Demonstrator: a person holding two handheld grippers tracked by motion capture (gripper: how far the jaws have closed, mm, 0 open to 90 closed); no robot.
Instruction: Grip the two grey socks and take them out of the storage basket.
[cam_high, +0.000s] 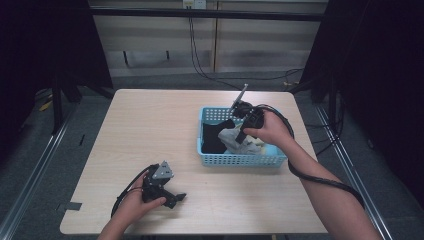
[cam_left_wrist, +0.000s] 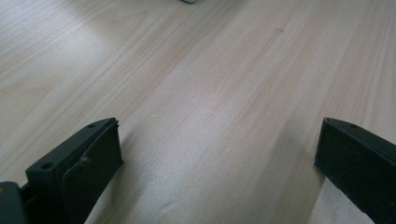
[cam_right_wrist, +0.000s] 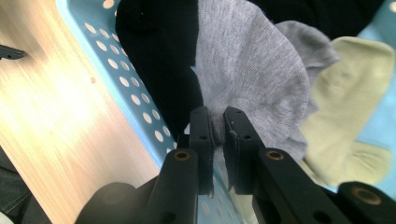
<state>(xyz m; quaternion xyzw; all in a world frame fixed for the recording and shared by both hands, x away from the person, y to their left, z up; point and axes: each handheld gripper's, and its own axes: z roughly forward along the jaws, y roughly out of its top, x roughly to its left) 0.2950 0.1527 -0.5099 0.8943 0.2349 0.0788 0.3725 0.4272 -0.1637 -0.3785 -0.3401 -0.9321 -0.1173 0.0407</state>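
Note:
A blue perforated basket (cam_high: 240, 159) stands right of the table's middle. It holds a black sock (cam_high: 215, 136), a grey sock (cam_high: 231, 136) and a pale yellow sock (cam_high: 257, 146). My right gripper (cam_high: 242, 141) reaches down into it. In the right gripper view its jaws pinch the grey sock (cam_right_wrist: 252, 70) at the gripper's (cam_right_wrist: 218, 122) tips, beside the black sock (cam_right_wrist: 159, 51) and the yellow sock (cam_right_wrist: 350, 93). My left gripper (cam_high: 175, 199) rests low near the table's front left, jaws wide apart. In the left gripper view it (cam_left_wrist: 217, 144) has bare wood between its jaws.
The light wooden table (cam_high: 150, 125) has free room left of the basket. The basket's wall (cam_right_wrist: 116, 60) runs along the left of the right gripper view. Cables trail from both grippers. Dark curtains and metal rails flank the table.

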